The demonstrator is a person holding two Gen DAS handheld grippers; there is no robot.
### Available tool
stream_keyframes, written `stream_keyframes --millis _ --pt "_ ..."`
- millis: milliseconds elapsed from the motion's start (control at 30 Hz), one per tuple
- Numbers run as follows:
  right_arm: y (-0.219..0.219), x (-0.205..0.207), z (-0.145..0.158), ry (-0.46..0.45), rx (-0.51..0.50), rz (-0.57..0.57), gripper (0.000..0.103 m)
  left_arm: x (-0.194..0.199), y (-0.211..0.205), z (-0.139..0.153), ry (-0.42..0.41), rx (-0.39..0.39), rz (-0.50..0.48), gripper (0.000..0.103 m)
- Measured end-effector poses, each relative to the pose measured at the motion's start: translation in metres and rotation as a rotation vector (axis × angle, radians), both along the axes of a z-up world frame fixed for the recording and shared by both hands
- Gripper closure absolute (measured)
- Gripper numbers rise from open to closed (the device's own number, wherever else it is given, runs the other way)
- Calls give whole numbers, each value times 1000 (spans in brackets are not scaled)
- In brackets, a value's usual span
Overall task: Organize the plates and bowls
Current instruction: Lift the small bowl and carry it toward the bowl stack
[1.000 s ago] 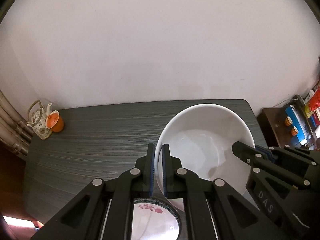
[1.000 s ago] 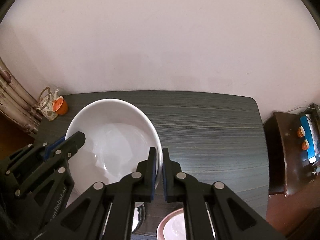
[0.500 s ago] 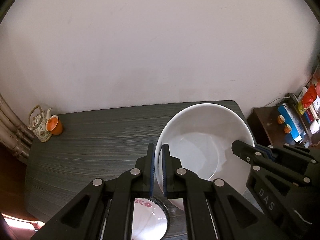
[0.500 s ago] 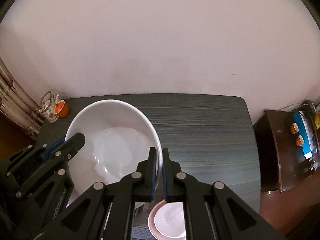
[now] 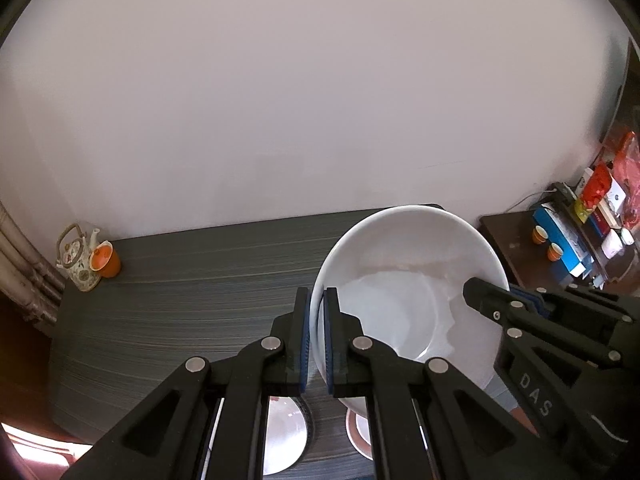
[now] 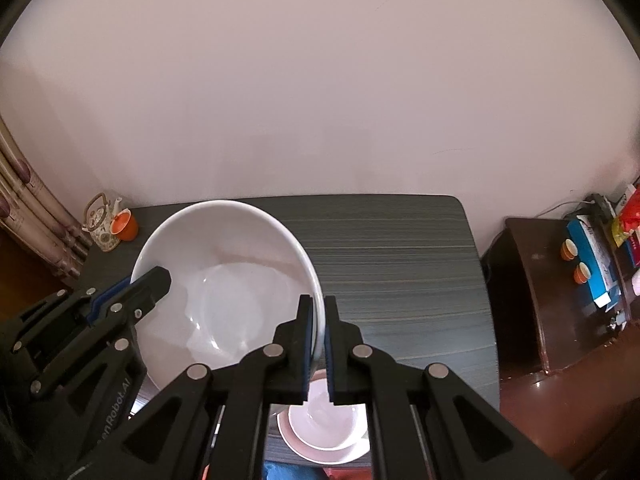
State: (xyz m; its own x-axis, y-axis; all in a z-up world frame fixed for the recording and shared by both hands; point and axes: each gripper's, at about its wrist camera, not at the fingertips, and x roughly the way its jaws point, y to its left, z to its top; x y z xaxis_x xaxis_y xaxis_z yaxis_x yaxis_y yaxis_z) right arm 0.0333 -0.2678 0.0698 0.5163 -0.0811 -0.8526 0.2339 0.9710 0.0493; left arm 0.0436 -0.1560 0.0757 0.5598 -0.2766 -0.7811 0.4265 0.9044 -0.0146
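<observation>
The left claw (image 5: 316, 340) is clenched on the left rim of the large white bowl (image 5: 404, 300), and the right claw (image 6: 318, 344) is clenched on the opposite rim, so the bowl hangs between the two, raised clear of the surface (image 6: 392, 256) and tipped with its opening toward the cameras. Just below it, at the near edge, sit a small white bowl on a pink plate (image 6: 324, 436) and a dark-rimmed patterned plate (image 5: 284, 436). Farther back the surface runs bare to the wall, where a teapot (image 5: 78, 260) and an orange cup (image 5: 105, 261) stand in the left corner.

Each grip is only a thin pinch on smooth glazed rim. If the hands drift apart, twist unevenly, or one tilts further, the bowl could probably slip out and drop onto the dishes beneath. Both tools point forward and slightly downward, angled inward toward each other across the bowl.
</observation>
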Motion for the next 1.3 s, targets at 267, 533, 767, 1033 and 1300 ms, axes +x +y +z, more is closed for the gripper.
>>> stream_keyframes --millis 267,533,767,1033,1300 --pt "-8 -28 6 -10 2 -19 97 -23 -8 8 -12 1 -19 99" --pt "-16 -50 5 -6 11 -40 97 -44 -17 4 -4 8 -36 99" --pt "-19 -67 -7 12 23 -45 97 -57 -22 -7 14 19 -50 99" --pt "-25 -80 -22 39 35 -56 97 -69 -30 -23 35 33 -65 99" --pt "-34 -90 -37 64 33 -65 97 -75 -39 -36 55 41 -73 99"
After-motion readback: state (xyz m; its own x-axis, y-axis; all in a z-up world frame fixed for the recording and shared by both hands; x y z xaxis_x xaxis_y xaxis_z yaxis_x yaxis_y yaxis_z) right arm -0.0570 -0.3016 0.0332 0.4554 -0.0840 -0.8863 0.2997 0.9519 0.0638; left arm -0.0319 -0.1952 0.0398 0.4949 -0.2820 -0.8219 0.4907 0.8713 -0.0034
